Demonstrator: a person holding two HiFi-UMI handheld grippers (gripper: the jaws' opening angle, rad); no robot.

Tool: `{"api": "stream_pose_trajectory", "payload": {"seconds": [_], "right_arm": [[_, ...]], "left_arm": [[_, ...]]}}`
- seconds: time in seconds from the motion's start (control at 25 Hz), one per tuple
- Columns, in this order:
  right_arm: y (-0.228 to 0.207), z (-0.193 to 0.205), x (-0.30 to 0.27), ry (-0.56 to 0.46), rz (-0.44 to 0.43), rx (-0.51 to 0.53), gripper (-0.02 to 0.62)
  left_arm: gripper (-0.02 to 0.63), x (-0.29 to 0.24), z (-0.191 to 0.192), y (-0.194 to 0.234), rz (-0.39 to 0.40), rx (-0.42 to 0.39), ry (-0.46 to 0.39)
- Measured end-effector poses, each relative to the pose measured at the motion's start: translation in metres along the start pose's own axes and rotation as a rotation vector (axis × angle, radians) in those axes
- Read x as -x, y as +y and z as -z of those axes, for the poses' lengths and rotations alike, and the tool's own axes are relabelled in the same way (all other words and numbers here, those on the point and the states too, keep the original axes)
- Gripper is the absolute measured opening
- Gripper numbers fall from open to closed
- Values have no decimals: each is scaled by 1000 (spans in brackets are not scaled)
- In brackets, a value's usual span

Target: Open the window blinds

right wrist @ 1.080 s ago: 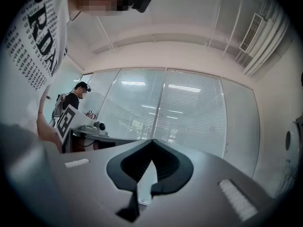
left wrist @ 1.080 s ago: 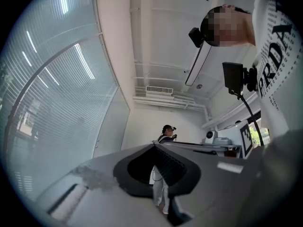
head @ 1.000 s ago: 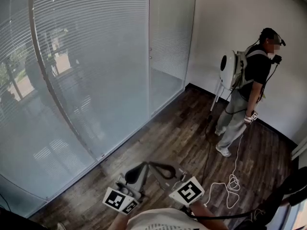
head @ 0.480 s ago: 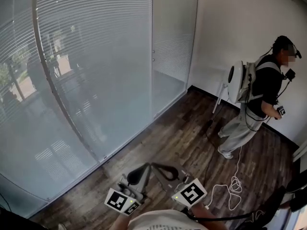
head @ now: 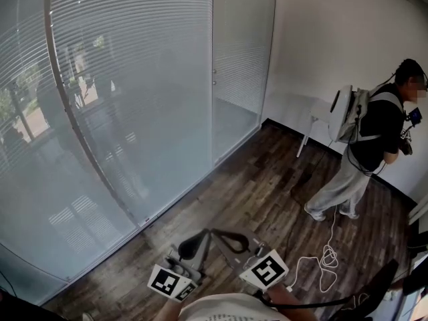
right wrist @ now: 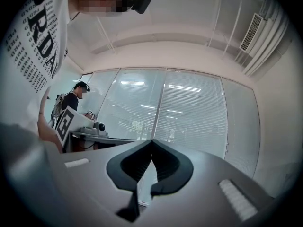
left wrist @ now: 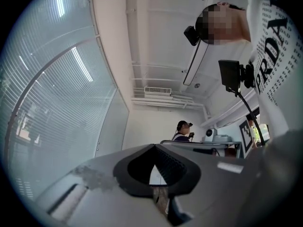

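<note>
Holding both claws close in front of your body, above the near edge of the wooden floor (head: 247, 192), you are keeping them side by side with their marker cubes (head: 267, 270) turned up toward your head. The left claw (left wrist: 154, 145) is pressing its two dark pads together at the tips and is pinching nothing. The right claw (right wrist: 152, 141) is doing the same, its jaws meeting at the front with nothing between them.

The window blinds (head: 134, 79) are hanging well apart from both claws, along the left edge of the floor. Their slats are lying down across the tall glass panes, and trees and shapes outside are showing only dimly through them. In the right gripper view the blinds are filling the space ahead of the claw. In the left gripper view they are running along the left side.

Another person (head: 374, 139) wearing a backpack is standing at the far right edge of the floor, beside the white wall (head: 321, 45). A white cable (head: 324, 259) is lying in loops on the floor near you.
</note>
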State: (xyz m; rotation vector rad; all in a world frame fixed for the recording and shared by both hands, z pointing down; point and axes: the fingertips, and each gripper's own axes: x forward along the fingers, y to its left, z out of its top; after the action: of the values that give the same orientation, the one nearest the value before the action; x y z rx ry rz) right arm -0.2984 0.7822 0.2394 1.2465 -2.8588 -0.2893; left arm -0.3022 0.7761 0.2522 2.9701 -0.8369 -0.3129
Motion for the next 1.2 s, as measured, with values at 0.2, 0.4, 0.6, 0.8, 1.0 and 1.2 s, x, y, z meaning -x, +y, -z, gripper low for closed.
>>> {"api": "stream_pose_trajectory", "payload": {"seconds": [0.2,0.4,0.6,0.8,1.0,1.2], "right_arm": [[2,1,-5,5,-6,-14,8],[7,15,-8,77,-14,48,8],[9,24,-3,133,-18,95,6],[1,35,-8,143,-23,99,6],[-22,41,-21,124,-24,87,6],[-46,50,-29,114,-39,82,6]], "left_arm": [[-12,3,0,4,2,2,-5],[-12,7,7,10,6,2,7],[-12,7,12,6,8,-9,-8],[-12,0,23,14,2,-18,1],[-12,-18,26,30,-6,-24,1],[-12,-39,32,43,-10,-30,10]]}}
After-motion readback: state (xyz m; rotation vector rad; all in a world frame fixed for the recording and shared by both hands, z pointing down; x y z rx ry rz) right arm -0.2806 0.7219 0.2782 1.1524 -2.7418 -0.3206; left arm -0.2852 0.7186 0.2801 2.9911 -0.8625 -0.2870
